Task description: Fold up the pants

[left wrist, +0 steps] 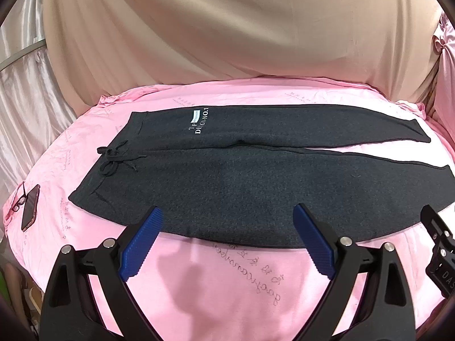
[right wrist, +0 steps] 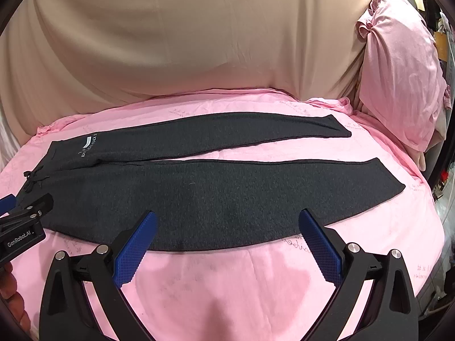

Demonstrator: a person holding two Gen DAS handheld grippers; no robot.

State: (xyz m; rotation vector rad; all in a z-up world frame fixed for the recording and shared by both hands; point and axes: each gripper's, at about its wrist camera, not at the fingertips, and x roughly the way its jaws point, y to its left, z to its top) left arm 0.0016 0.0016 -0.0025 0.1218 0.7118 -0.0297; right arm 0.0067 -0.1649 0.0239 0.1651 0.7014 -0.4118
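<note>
1. At the far left of the bed, a pair of dark-framed glasses (left wrist: 19, 200) lies touching a glossy, dark-cased phone (left wrist: 30, 210), both on the pink sheet (left wrist: 227, 298).
2. The sheet is smooth cotton-like fabric with faint handwritten-style print, lightly wrinkled.
3. The pants (left wrist: 227, 187) lie flat across the bed, waistband to the left, legs running right. They are charcoal, with a nubby, heathered knit texture.
4. A thin dark drawstring (left wrist: 113, 159) is tied in a loose bow at the waistband; white lettering (left wrist: 199, 123) sits on the farther hip.
5. The two legs split into a narrow V toward the right, pink sheet showing between them (right wrist: 256, 150).
6. The left claw (left wrist: 227, 221) is spread wide, holding nothing; its ribbed blue pads (left wrist: 142, 244) hover over the nearer pant edge.
7. The right claw (right wrist: 227, 224) is equally wide open and empty, its cross-hatched blue pads (right wrist: 321, 247) above the nearer leg.
8. Behind, a draped beige cloth (right wrist: 184, 42) hangs in soft folds; a pink pillow (right wrist: 403, 71) leans at the right.
</note>
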